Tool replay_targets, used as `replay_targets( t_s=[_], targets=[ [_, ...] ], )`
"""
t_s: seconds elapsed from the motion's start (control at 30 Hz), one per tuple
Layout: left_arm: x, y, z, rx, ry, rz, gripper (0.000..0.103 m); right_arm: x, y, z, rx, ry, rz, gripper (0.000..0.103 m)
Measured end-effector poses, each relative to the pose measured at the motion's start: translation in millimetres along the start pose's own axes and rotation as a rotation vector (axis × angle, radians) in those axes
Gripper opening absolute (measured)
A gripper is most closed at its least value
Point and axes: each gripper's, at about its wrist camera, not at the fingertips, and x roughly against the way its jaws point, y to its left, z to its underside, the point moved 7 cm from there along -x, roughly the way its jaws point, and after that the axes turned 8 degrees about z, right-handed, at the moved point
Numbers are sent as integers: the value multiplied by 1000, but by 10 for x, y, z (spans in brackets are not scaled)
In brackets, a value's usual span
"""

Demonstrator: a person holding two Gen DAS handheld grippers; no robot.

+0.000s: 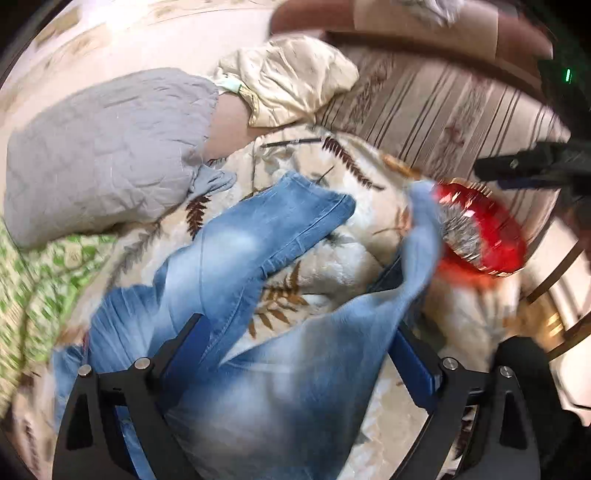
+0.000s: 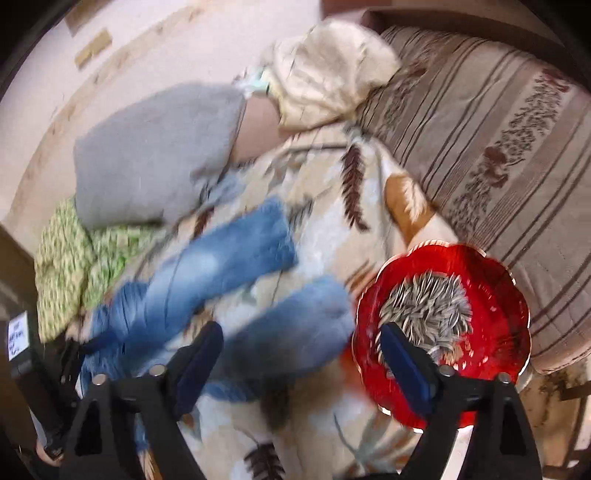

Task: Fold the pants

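Honestly, both the left gripper (image 1: 295, 328) and right gripper (image 2: 301, 345) hang wide open over the jeans (image 1: 236, 236) sprawled on the blanket (image 1: 325, 269), so a careless swing could tip the red seed bowl (image 2: 491, 295).

Striped sofa (image 2: 498, 147), pale patterned wall (image 1: 110, 33)

My left gripper (image 1: 295, 332): jaws wide, hanging over blue jeans (image 1: 258, 243), denim between them but unpinched. Jeans lie legs apart on a fern-print blanket (image 1: 332, 266). Far left I list a grey quilted pillow (image 1: 103, 147); right, a red dish (image 1: 491, 236) of seeds (image 1: 460, 236); beyond, a striped sofa (image 1: 443, 107).
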Motion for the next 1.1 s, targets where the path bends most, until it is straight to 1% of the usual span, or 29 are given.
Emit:
replay_targets(
  t_s=[0.07, 0.13, 0.17, 0.23, 0.37, 0.43, 0.53, 0.67, 0.7, 0.73, 0.77, 0.83, 0.93, 0.97, 1.03, 1.07, 1.1],
  targets=[
    [128, 129, 97, 23, 6, -23, 94, 70, 20, -25, 23, -23, -6, 89],
    [310, 268, 251, 21, 9, -64, 94, 147, 59, -6, 45, -43, -24, 89],
    [456, 362, 364, 24, 1, -99, 94, 180, 125, 30, 62, -46, -40, 89],
    [666, 535, 537, 39, -4, -133, 94, 272, 297, 110, 120, -69, -74, 89],
    [1239, 908, 991, 105, -7, -232, 94, 418, 671, 364, 250, -117, -126, 89],
    [1581, 1089, 1258, 157, 4, -295, 94, 502, 944, 571, 323, -122, -190, 89],
    [2039, 1297, 1635, 235, 27, -363, 94, 585, 1510, 1033, 474, -105, -305, 89],
    [2683, 1408, 2069, 287, 67, -466, 94, 615, 2207, 1599, 628, -77, -423, 89],
    [2796, 1435, 2146, 296, 69, -475, 95, 622, 2333, 1708, 649, -67, -447, 89],
    [2882, 1436, 2210, 309, 69, -479, 96, 616, 2471, 1815, 670, -53, -475, 89],
    [2947, 1444, 2290, 329, 66, -475, 102, 611, 2632, 1954, 697, -40, -504, 89],
    [2920, 1468, 2414, 366, 50, -453, 103, 602, 2790, 2136, 732, -34, -512, 89],
    [2525, 1517, 2566, 437, 50, -384, 103, 452, 2911, 2351, 834, -50, -448, 89],
    [2287, 1530, 2611, 468, 48, -334, 103, 386, 2920, 2404, 876, -67, -418, 89],
    [1981, 1525, 2664, 512, 40, -265, 103, 252, 2921, 2513, 957, -89, -349, 89],
    [1763, 1572, 2673, 554, 28, -221, 103, 158, 2920, 2572, 1005, -96, -323, 89],
    [1636, 1604, 2675, 583, 21, -197, 103, 76, 2924, 2606, 1035, -102, -302, 89]
  ],
)
